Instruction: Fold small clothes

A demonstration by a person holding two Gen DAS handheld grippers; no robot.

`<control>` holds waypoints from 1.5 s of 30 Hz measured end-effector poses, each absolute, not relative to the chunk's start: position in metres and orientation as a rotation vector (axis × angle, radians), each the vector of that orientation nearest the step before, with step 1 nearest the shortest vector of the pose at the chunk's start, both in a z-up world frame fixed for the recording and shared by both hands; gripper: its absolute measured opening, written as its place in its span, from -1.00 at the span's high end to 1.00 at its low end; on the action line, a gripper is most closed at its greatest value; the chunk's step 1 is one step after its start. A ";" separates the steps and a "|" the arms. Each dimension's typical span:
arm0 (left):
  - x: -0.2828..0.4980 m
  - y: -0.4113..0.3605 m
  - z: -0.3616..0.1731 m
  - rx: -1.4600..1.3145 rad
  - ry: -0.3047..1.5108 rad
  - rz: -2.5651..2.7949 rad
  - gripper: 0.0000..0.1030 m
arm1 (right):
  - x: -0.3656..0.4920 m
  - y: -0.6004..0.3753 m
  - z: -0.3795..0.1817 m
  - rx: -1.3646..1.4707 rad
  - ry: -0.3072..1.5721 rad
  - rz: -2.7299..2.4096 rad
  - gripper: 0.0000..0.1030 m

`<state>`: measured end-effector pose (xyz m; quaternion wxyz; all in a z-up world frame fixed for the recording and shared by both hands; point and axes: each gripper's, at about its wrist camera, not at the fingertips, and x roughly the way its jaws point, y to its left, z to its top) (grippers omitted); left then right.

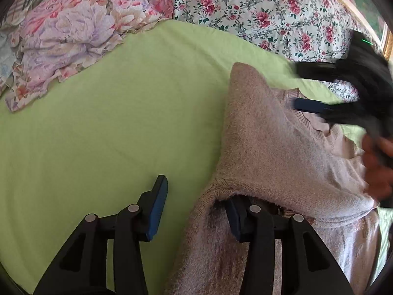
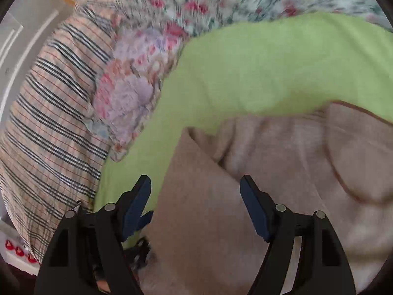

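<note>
A pinkish-beige knit sweater (image 1: 270,142) lies on the green sheet (image 1: 110,123), with one part folded over itself. My left gripper (image 1: 196,206) is open at the sweater's near edge. Its left finger is over bare sheet and its right fingertip (image 1: 233,218) is tucked under the folded layer, so the sweater's edge lies loose between the jaws. In the left wrist view my right gripper (image 1: 302,86) is blurred and open, hovering above the sweater's neckline, with a hand (image 1: 378,167) behind it. From its own camera the right gripper (image 2: 195,196) stands open above the sweater (image 2: 270,159), holding nothing.
A crumpled lilac floral cloth (image 1: 68,36) lies at the sheet's far left. A rose-print quilt (image 1: 245,5) runs along the back. A plaid pillow (image 2: 49,110) sits left of the green sheet (image 2: 245,68). Bare sheet stretches left of the sweater.
</note>
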<state>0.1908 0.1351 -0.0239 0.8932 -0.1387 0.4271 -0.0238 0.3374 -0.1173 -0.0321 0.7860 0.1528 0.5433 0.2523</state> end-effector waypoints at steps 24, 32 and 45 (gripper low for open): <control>0.186 0.154 0.007 -0.370 0.867 -0.161 0.02 | 0.198 -0.264 0.026 0.533 0.912 0.247 -0.50; 0.225 0.138 -0.003 -0.215 0.924 -0.090 0.02 | 0.082 -0.335 0.016 0.519 0.904 -0.055 -0.30; 0.236 0.125 -0.021 -0.134 0.971 -0.021 -0.09 | 0.094 -0.332 -0.008 0.448 0.931 -0.061 0.89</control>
